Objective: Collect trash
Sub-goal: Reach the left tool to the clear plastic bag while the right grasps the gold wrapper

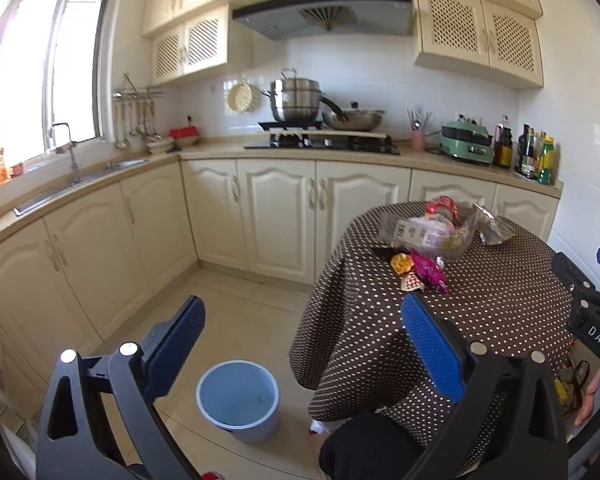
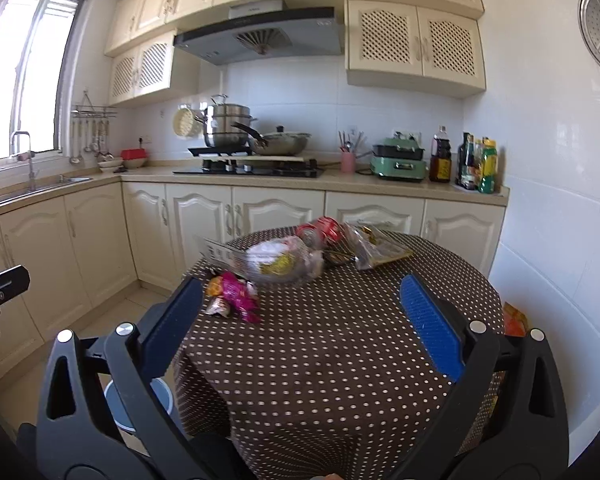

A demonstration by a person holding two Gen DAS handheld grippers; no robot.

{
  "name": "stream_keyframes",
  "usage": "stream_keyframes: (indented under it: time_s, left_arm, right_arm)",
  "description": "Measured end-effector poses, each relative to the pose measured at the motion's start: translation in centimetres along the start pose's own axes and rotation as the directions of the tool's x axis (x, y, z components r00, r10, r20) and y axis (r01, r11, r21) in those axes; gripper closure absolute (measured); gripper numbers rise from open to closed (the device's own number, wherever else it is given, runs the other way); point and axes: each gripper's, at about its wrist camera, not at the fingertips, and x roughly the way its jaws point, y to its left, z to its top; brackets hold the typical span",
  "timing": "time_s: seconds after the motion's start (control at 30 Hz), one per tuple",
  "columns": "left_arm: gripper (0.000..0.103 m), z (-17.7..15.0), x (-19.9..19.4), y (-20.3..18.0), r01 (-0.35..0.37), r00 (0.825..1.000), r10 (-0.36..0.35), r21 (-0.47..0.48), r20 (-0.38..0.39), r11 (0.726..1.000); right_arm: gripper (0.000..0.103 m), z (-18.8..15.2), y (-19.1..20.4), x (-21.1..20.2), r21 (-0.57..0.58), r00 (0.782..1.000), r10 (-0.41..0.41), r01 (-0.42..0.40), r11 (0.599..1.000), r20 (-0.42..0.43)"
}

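Trash lies on a round table [image 2: 340, 340] with a brown dotted cloth: a pink and yellow wrapper bunch [image 2: 236, 294], a clear plastic bag [image 2: 280, 262], a red crushed can [image 2: 320, 230] and a crinkled clear packet [image 2: 376, 250]. The same wrappers [image 1: 420, 270], bag [image 1: 428, 234] and table [image 1: 480, 312] show in the left wrist view. A light blue bucket [image 1: 238, 396] stands on the floor left of the table. My left gripper [image 1: 300, 340] hangs open above the floor and table edge, holding nothing. Open and empty too, my right gripper [image 2: 300, 312] hovers over the table's near side.
Cream kitchen cabinets [image 1: 280, 216] run along the back and left. The counter carries a stove with pots [image 2: 244, 140], a green appliance [image 2: 398, 160], bottles [image 2: 476, 164] and a sink [image 1: 76, 184]. Tiled floor [image 1: 236, 312] lies between cabinets and table. A white wall [image 2: 560, 220] is close on the right.
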Motion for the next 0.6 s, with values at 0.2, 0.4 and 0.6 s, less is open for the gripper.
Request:
stream_keyframes:
  time_s: [0.2,0.4,0.6]
  left_arm:
    - [0.006,0.5,5.4,-3.3,0.102,0.992,-0.098,0.044,-0.079,0.994]
    - [0.006,2.5,8.8,-8.3,0.198,0.980,-0.190,0.208,-0.058,0.958]
    - [0.006,4.7,12.2,-14.0,0.244,0.967,-0.250,0.442,-0.047,0.863]
  right_arm:
    - [0.006,-1.0,-2.5,4.1,0.037,0.995,-0.045,0.048,0.998,-0.085]
    - [0.006,-1.2,-4.0,7.9,0.047,0.987,-0.051,0.059,0.997,-0.152]
    - [0.006,-0.3,-5.6,11.0,0.041,0.980,-0.028,0.037,0.998,-0.198]
